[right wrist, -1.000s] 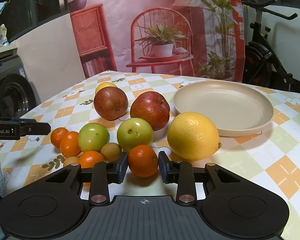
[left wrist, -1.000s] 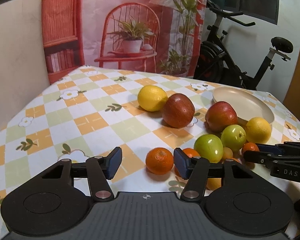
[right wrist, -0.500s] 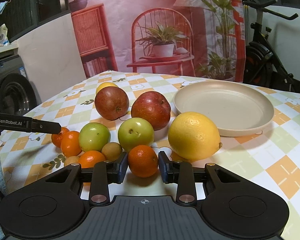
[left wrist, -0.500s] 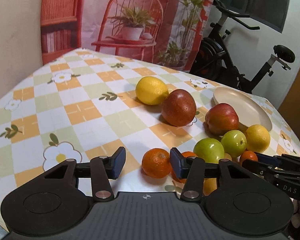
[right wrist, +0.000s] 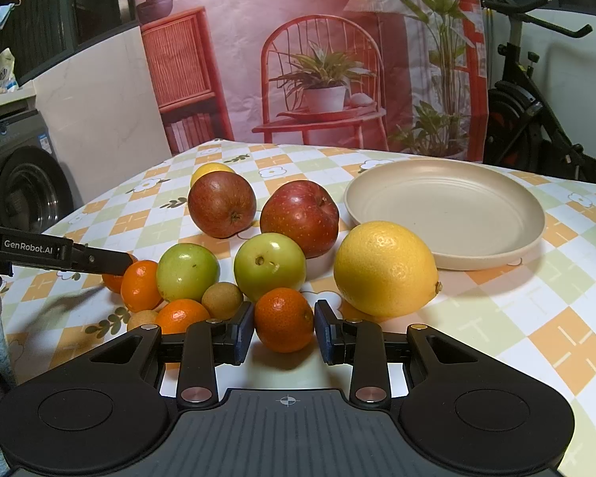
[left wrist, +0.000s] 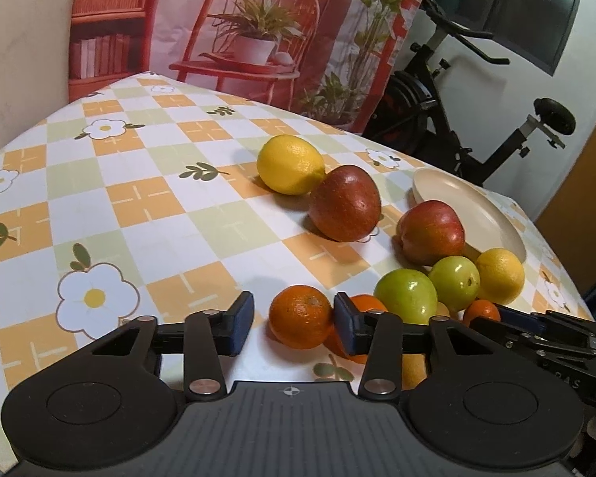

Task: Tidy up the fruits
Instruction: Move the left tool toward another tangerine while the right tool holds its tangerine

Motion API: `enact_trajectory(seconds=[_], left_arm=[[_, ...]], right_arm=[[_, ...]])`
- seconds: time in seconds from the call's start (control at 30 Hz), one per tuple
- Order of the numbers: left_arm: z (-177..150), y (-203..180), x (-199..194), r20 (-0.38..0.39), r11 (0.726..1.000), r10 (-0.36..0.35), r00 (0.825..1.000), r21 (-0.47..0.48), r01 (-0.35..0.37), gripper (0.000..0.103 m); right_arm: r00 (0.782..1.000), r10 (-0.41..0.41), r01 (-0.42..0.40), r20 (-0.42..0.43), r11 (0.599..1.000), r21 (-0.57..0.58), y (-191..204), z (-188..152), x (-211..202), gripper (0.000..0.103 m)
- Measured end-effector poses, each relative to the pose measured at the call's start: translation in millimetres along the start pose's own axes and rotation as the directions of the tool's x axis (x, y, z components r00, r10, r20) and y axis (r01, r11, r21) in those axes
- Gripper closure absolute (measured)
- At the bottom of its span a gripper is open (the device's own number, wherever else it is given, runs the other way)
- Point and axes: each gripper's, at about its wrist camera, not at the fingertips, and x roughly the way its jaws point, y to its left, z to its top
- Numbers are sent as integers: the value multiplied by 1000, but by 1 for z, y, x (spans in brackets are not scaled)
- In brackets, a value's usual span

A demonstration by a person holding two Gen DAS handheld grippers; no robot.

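left gripper [left wrist: 294,326] parted, right gripper [right wrist: 284,332] parted

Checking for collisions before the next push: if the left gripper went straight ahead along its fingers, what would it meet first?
Probably the small orange: it sits between the left gripper's open fingers, nearer the right one. Beyond it lies bare tablecloth.

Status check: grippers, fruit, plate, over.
Both grippers open, left and right each straddling a mandarin. Plate empty. Neighbouring fruit crowds both picks.

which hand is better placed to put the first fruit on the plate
Right. The right gripper already brackets a small orange, and the plate lies just ahead; the left gripper is farther off.
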Motion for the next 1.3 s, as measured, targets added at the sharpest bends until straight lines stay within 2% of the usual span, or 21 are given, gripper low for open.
enact_trajectory(seconds=[0.27,0.33,0.37,0.47,0.57,0.67,0.97,1.3], left_arm=[[-1,0,0,3,1000,-6,1000,-1,6,60],[-2,1,-2,7,1000,-7,1000,12,7,62],[-3,0,-4,16,1000,-5,1000,22,4,67],[-4,0,-7,26,999,28,999,34,-29,67],[-4,3,-9,18,999,29,999,26,-29,67],[-5,1,-13,24,996,68,997,60,-69,67],[-7,0,-14,34,993,77,996,86,-80,65],[-9,0,-13,49,991,89,995,97,-94,58]], right_arm=[[1000,0,0,0,1000,0,0,0,0,73],[1000,0,0,0,1000,1,0,0,0,73],[1000,0,0,0,1000,1,0,0,0,73],[1000,1,-1,0,1000,2,0,0,0,73],[1000,1,-1,0,1000,2,0,0,0,73],[1000,1,-1,-1,1000,3,0,0,0,73],[1000,2,-2,-1,1000,4,-1,1,0,73],[1000,3,-3,-2,1000,5,-1,1,-1,73]])
